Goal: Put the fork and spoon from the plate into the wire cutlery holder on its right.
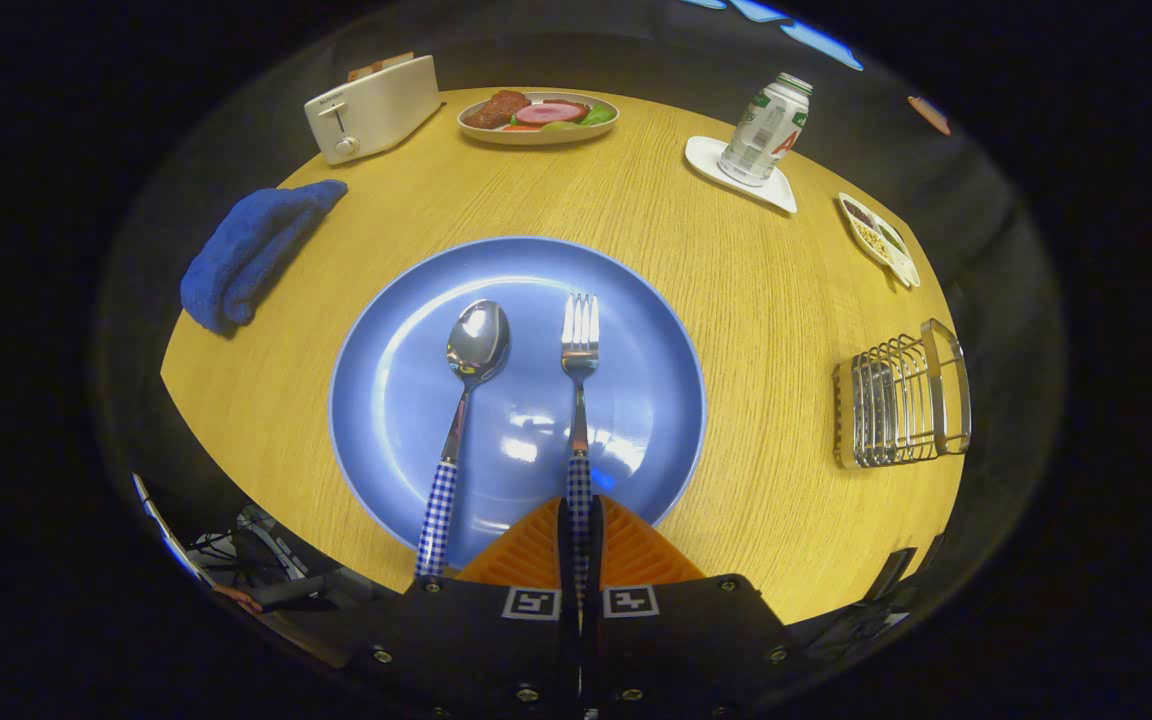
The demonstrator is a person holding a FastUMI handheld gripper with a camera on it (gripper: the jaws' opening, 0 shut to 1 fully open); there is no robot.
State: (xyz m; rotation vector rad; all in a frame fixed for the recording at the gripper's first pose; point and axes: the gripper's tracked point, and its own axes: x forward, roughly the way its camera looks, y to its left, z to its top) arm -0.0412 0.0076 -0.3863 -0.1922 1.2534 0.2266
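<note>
Blue plate (406, 400) at centre frame, spoon (464, 390) lying on it, gripper (580, 530) clamped on fork (579, 380) handle, wire cutlery holder (901, 400) at right.

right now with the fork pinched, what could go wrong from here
The claw grips the fork only at its handle end, so the fork may swing or slip when lifted. It could also nudge the spoon lying close beside it. The wire cutlery holder looks light and might shift on insertion.

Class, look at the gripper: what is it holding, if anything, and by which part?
The gripper is shut on the fork, holding it by the checked handle end, with its prongs still over the blue plate.
</note>
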